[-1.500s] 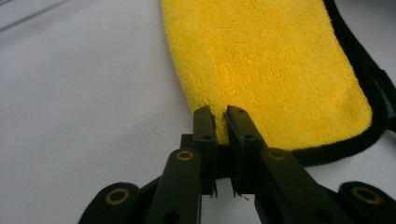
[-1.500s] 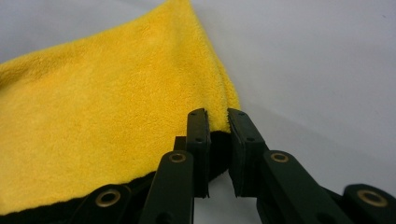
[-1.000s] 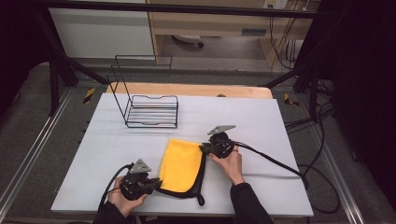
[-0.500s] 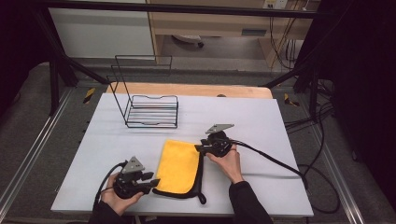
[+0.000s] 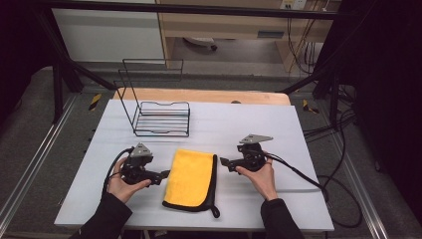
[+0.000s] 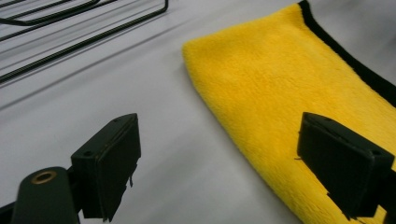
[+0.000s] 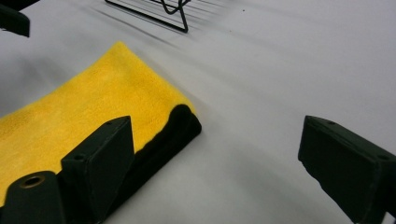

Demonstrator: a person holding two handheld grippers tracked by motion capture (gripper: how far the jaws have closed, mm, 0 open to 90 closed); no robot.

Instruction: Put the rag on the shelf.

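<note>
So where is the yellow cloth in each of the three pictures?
High view: the yellow cloth lies low in the middle, between the two grippers.
Left gripper view: yellow cloth fills the right side, running to the top.
Right gripper view: yellow cloth is at the left.
Shared landmark: the black wire rack, beyond the cloth in every view.

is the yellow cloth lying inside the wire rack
No, in the high view the yellow cloth lies flat on the white table, nearer the person than the wire rack and apart from it.
</note>
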